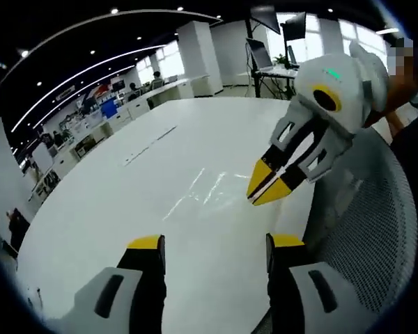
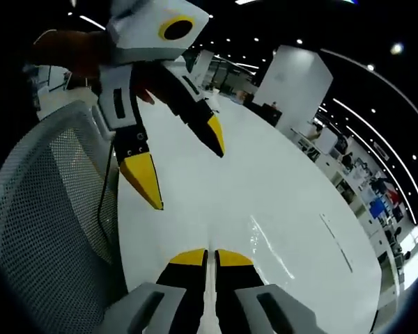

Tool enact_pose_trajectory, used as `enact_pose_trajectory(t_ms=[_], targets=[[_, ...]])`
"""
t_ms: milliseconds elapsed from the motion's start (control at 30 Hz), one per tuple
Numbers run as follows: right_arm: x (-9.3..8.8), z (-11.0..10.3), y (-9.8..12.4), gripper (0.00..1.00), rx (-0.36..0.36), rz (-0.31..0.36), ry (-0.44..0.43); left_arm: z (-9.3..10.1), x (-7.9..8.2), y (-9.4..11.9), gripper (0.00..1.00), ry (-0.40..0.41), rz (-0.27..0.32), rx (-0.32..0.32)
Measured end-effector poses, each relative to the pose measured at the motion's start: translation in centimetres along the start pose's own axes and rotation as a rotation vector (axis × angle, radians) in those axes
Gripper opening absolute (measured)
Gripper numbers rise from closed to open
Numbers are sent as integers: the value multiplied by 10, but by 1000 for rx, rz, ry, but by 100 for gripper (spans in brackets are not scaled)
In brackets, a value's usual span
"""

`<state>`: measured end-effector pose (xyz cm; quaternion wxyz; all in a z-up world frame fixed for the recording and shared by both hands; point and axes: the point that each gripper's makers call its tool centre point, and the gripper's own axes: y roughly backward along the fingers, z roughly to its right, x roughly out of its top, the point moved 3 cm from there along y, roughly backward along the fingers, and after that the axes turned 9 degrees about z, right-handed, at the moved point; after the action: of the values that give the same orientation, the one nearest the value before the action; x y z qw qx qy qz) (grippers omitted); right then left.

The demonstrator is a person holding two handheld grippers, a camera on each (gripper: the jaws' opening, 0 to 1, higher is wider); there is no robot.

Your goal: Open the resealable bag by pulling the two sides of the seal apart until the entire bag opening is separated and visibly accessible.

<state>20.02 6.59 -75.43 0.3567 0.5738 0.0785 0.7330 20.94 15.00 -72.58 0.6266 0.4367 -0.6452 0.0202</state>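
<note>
left gripper [image 1: 212,254] fingers apart, right gripper [image 2: 210,261] fingers together, above white table [image 1: 195,139]; bag too faint to tell.

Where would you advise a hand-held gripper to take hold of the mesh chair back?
Probably the rim of the mesh chair back, approached from the table side, jaws astride the edge: the rim is a narrow firm band facing the table, while the broad mesh panel offers nothing to close on.
</note>
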Motion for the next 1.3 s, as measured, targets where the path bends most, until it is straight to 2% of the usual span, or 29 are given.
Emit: enact_pose_trajectory(t_ms=[67,233,367,567,733,867,933,967,1000,1067,1133,1200,1300], targets=[[0,-7,1,0,15,2,4,7,0,-3,54,-44,-5,-35],[2,-17,3,0,34,5,2,17,-1,-6,51,-124,-26,-71],[4,-24,5,0,43,5,0,27,1,-10,46,-135,-16,-111],[6,-35,6,0,69,10,-5,40,4,-14,42,-209,-16,-163],[7,-44,6,0,90,3,13,48,0,-14,34,-311,-60,-181],[5,-49,6,0,102,-7,30,54,2,-15,26,-310,-38,-203],[5,-50,7,0,104,-8,31,58,-2,-15,23,-344,-64,-223],[5,-51,7,0,104,-9,33,60,-7,-13,21,-375,-110,-248],[5,-51,7,0,105,-11,36,63,-8,-12,19,-392,-124,-266],[5,-52,8,0,109,-14,42,65,-5,-12,14,-385,-97,-258],[4,-54,8,0,108,-25,66,71,-5,-11,9,-374,-86,-297],[3,-55,7,0,110,-34,92,76,-7,-11,3,-413,-92,-320],[4,-57,6,0,118,-31,86,79,-11,-11,3,-446,-111,-332]])
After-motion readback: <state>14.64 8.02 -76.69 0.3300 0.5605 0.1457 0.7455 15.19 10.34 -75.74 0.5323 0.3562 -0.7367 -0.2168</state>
